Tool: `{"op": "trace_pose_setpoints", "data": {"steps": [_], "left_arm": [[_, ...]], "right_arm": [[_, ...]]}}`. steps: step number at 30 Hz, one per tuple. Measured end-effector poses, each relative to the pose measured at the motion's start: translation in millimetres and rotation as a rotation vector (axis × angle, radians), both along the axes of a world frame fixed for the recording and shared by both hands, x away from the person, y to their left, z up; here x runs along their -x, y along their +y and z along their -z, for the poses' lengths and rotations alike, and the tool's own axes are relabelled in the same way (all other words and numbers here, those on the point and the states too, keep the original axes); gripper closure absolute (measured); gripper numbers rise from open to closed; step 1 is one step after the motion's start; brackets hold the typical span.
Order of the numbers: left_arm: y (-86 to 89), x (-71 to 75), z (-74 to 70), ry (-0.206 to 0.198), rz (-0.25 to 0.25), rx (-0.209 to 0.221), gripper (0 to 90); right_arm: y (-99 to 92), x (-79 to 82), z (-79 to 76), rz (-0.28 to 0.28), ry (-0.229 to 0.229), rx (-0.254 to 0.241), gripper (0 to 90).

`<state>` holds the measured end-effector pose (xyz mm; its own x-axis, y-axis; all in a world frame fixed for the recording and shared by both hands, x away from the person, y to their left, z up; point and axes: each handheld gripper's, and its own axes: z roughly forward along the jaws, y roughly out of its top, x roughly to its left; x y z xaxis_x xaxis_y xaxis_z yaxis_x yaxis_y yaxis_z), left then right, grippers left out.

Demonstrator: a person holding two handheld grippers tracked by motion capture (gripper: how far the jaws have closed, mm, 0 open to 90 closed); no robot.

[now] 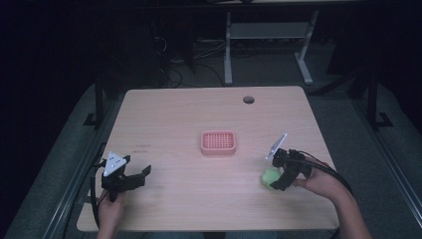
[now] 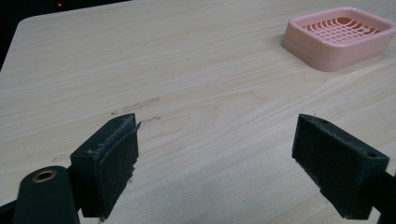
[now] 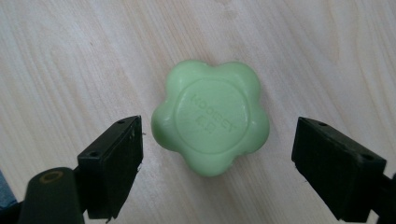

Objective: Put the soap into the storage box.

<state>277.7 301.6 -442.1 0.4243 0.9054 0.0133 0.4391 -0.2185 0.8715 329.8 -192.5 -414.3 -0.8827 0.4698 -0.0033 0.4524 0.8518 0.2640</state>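
Observation:
A pale green flower-shaped soap [image 3: 211, 116] lies flat on the wooden table [image 1: 209, 114], toward its right front [image 1: 270, 178]. My right gripper [image 3: 217, 161] hovers just above it, open, with a jaw on either side of the soap and not touching it; in the high view it [image 1: 279, 175] is held by a hand at the right. A pink slatted soap dish [image 1: 218, 142] stands at the table's middle, seen far right in the left gripper view [image 2: 338, 37]. My left gripper [image 2: 215, 163] is open over bare wood at the front left [image 1: 133, 175].
A round cable hole [image 1: 248, 99] sits near the table's far edge. Beyond the table stand white desk legs [image 1: 228, 50] on a dark floor with cables. Bare wood surrounds the dish on all sides.

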Motion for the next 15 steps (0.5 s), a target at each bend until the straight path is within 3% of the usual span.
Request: {"op": "trace_pose_setpoints", "data": {"steps": [11,14,15], "left_arm": [[-0.3,0.0,0.2,0.003,0.0,-0.001,14.3],[-0.3,-0.1,0.0,0.006,0.002,0.001,14.3],[-0.3,-0.1,0.0,0.006,0.003,0.002,14.2]], "right_arm": [[6.5,-4.2,4.0,-0.012,0.022,-0.003,15.6],[8.1,-5.8,6.0,-0.023,0.037,0.002,15.5],[9.7,-6.6,8.0,-0.026,0.046,0.024,15.6]]}}
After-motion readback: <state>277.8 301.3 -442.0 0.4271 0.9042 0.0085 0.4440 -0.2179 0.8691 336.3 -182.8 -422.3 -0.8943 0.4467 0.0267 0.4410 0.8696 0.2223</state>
